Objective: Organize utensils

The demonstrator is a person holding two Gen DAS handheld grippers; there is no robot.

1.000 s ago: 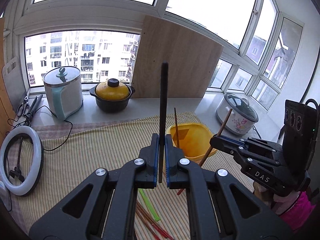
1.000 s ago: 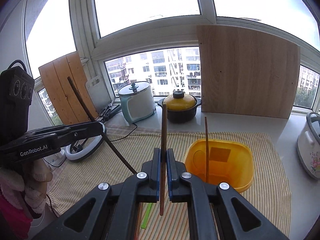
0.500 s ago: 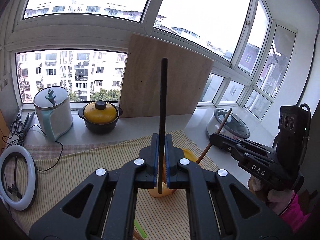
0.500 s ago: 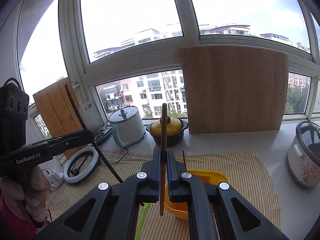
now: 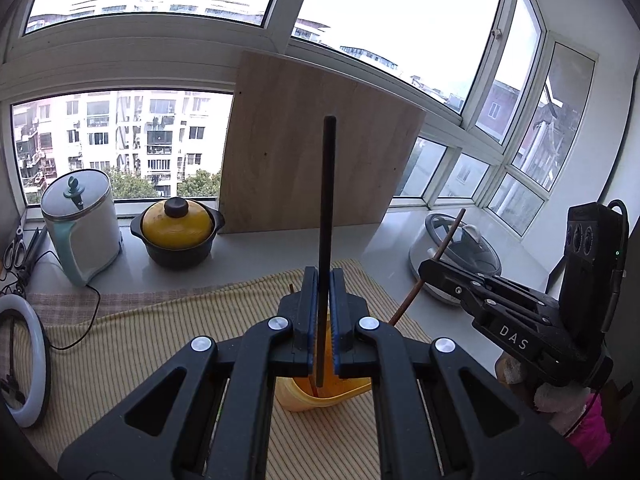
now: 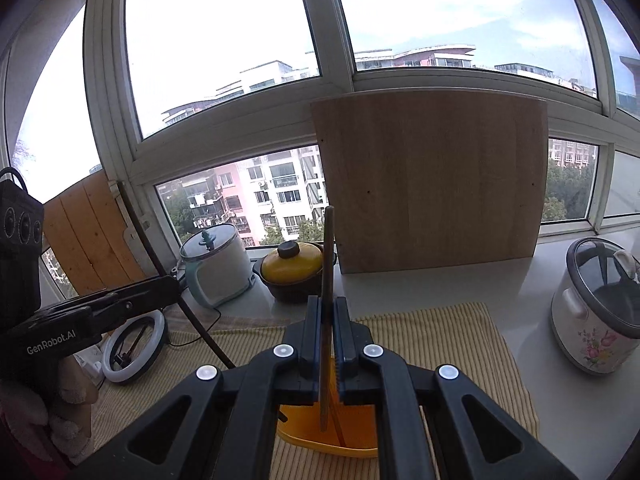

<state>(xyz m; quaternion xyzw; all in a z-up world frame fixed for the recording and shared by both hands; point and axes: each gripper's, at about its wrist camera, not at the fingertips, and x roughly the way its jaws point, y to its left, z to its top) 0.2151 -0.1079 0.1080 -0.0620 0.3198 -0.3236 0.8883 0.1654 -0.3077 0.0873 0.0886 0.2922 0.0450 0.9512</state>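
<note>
- The left gripper, low in the centre of the left wrist view, was pinched nearly closed on a black chopstick that stood upright, its long axis running vertically up the middle of the frame.
- The chopstick's upper end reached in front of a wooden board leaning on the window; its lower end hung just below the jaws, over the yellow bowl at lower centre.
- The right gripper, low in the centre of the right wrist view, was likewise clamped nearly shut on a brown wooden chopstick, also close to vertical, its lower tip over the same yellow bowl.
- The bowl sat on a yellow striped cloth and was mostly hidden behind the grippers in both views; a thin stick already leaned inside it.
- In the left wrist view, the right gripper appeared at middle right with its chopstick slanting up to the right.
- Risk, as a judgement: both tips hung over one small bowl, so the two grippers might knock together, or a chopstick might catch the rim.
- A chopstick released this upright could tip over the low wall and land on the cloth.
- A light bowl might slide or tip if a tip pressed on its edge.
</note>
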